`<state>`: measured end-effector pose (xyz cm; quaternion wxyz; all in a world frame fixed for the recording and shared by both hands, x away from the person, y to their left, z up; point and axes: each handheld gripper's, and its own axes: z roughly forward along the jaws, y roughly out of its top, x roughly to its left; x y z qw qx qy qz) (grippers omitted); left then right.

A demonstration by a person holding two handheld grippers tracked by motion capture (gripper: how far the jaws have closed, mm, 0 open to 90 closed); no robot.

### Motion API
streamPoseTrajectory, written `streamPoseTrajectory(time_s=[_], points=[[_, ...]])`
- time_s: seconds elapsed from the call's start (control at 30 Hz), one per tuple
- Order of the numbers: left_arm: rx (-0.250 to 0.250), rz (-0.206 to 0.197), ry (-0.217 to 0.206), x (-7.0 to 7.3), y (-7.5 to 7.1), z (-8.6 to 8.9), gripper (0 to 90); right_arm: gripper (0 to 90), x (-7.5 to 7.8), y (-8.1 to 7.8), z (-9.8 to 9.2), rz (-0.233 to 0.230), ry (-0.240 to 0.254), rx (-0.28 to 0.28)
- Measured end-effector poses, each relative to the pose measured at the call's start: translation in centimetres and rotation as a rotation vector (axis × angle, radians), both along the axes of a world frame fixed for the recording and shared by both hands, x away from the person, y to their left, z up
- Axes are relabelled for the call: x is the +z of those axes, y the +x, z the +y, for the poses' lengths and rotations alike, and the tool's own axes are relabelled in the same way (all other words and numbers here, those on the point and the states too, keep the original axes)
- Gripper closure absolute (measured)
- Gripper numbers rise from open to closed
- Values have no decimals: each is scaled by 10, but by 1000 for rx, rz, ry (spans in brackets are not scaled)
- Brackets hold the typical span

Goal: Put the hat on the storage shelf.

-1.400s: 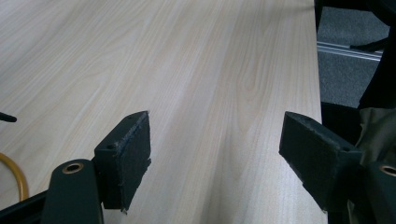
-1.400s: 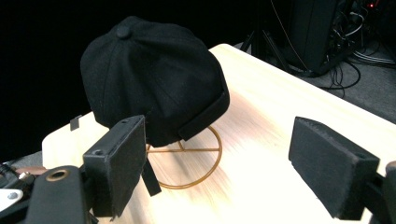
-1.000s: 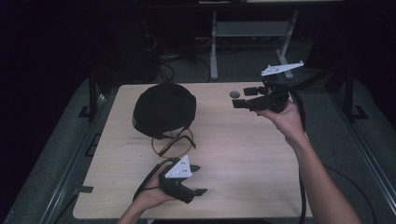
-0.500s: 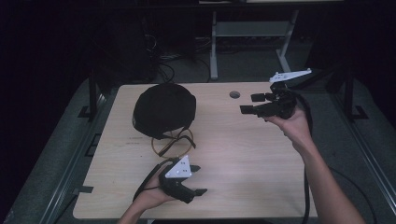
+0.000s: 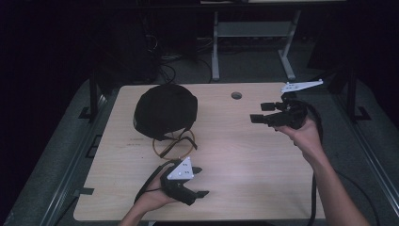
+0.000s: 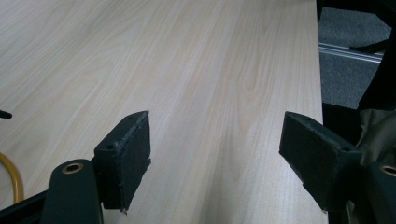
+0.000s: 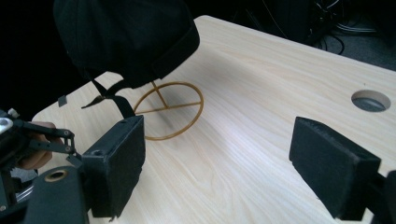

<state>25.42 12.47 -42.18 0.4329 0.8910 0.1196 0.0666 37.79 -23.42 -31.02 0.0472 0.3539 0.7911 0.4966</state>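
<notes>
You are holding the right gripper (image 5: 263, 113) above the right side of the pale wooden tabletop (image 5: 244, 160), its jaws spread wide with nothing between them and pointing toward the black fabric cap (image 5: 164, 109), which is sitting well apart on the far left of the tabletop. The cap is perching on a thin yellow wire ring stand (image 7: 169, 108), with a black strap (image 7: 114, 99) hanging beneath it. You are resting the left gripper (image 5: 200, 181) near the front edge, jaws likewise spread and empty.

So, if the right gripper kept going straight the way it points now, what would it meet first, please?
Probably the gold wire stand under the black cap; the right gripper is open, with bare table before it. Depth is hard to judge.
</notes>
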Motion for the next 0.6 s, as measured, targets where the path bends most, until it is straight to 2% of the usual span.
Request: streamPoseTrajectory(time_s=[0.33,0.6], points=[[2,2,2,-1,0,-1,247,177,-14,-11,-11,26,-6,-9],[3,1,5,-2,0,-2,247,177,-24,-20,-18,30,-5,-7]])
